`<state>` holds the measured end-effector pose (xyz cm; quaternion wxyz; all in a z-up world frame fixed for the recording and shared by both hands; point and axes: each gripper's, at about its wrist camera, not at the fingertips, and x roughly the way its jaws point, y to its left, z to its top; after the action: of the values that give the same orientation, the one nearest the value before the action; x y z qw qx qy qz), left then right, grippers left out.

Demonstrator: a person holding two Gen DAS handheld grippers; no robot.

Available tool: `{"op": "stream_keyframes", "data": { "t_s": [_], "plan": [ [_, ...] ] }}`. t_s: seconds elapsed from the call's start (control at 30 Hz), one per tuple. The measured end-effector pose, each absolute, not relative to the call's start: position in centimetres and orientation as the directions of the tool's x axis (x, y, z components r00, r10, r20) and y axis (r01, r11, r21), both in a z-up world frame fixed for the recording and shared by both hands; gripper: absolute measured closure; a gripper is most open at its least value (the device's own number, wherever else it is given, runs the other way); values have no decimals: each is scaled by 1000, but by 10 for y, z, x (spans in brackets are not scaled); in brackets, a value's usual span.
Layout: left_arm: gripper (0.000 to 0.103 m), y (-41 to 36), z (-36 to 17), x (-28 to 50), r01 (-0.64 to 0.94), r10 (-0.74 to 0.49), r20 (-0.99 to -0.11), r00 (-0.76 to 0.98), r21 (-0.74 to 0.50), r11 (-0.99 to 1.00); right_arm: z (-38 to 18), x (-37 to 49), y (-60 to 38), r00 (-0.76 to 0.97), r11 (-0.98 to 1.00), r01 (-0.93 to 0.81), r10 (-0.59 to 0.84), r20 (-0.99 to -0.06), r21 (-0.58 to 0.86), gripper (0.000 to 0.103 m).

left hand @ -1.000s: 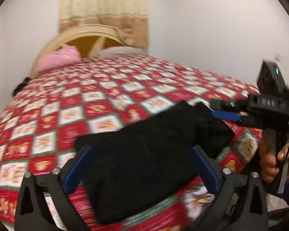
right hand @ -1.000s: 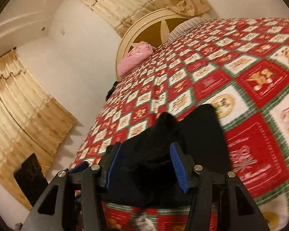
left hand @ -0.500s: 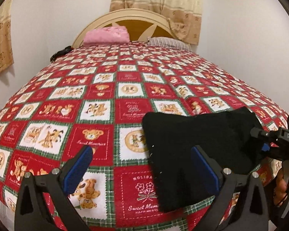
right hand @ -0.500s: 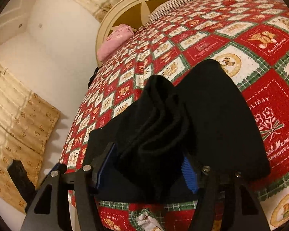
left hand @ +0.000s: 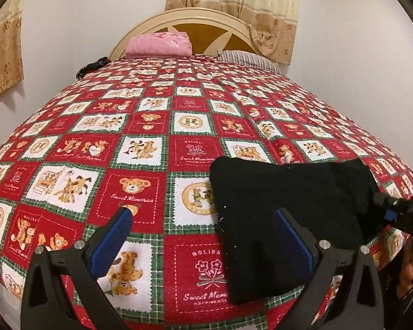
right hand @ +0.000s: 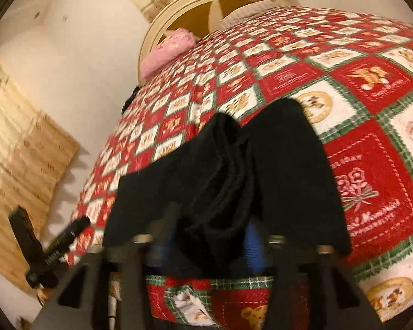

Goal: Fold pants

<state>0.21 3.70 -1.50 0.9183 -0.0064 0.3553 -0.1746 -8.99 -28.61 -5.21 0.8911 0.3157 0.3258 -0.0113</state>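
Swinging off the garment, the left gripper (left hand: pixel 203 236) now looks up the bed, where a second ago it hung right over the black cloth; its fingers (left hand: pixel 111 240) are spread wide with nothing between them, the right-hand one just overlapping the near left part of the pants.

And the pants (left hand: pixel 286 211) are down! A compact black rectangle, several layers deep, sits on the bedspread (left hand: pixel 140 148) near the foot-end edge, toward the right corner.

Over on the right gripper (right hand: pixel 206 242), the picture is blurred, but the blue fingers (right hand: pixel 252 243) sit close on either side of a bunched ridge of the pants' layered edge, so it looks clamped on that cloth. The ridge stands up above the flat part.

By the look of it, the folding is nearly finished: the bundle is small and squared. What seems left is letting that pinched end go, pressing the raised ridge flat, and perhaps tidying the outline. Up at the headboard, a pink pillow (left hand: pixel 158 45) looks on.
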Motion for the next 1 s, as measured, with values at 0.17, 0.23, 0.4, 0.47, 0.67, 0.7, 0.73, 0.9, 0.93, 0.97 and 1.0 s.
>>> {"op": "stream_keyframes", "data": {
  "t_s": [0.17, 0.23, 0.4, 0.47, 0.67, 0.7, 0.73, 0.9, 0.93, 0.97, 1.0],
  "plan": [
    [0, 39, -15, 3, 312, -329, -653, 682, -147, 939, -47, -76, -272, 786, 821, 222, 169, -595, 526, 31],
    [0, 41, -14, 2, 308, -325, -650, 687, -145, 940, -54, -68, -262, 740, 863, 262, 108, -664, 431, 31],
    [0, 48, -17, 6, 281, -312, -652, 692, -155, 947, -59, -74, -258, 741, 908, 251, 44, -670, 337, 84],
    [0, 48, -20, 9, 274, -318, -663, 678, -173, 946, -56, -74, -260, 745, 916, 229, 51, -665, 328, 85],
    [0, 42, -17, 8, 278, -314, -658, 684, -163, 947, -17, -91, -264, 828, 960, 132, 30, -559, 246, 86],
    [0, 41, -17, 8, 280, -314, -658, 684, -161, 946, -15, -93, -269, 830, 960, 135, 25, -557, 244, 86],
    [0, 40, -17, 8, 281, -316, -658, 683, -163, 946, -17, -98, -277, 825, 957, 154, 11, -564, 244, 86],
    [0, 32, -23, 10, 293, -318, -677, 664, -155, 943, -56, -106, -308, 770, 930, 232, 4, -638, 286, 86],
    [0, 29, -25, 10, 295, -312, -683, 661, -147, 944, -60, -108, -311, 775, 928, 223, 17, -631, 299, 86],
    [0, 27, -25, 10, 294, -308, -687, 658, -142, 945, -61, -108, -313, 780, 928, 212, 27, -625, 305, 86],
    [0, 26, -25, 10, 295, -307, -689, 656, -141, 945, -59, -109, -315, 783, 927, 205, 37, -621, 314, 84]
  ]
}}
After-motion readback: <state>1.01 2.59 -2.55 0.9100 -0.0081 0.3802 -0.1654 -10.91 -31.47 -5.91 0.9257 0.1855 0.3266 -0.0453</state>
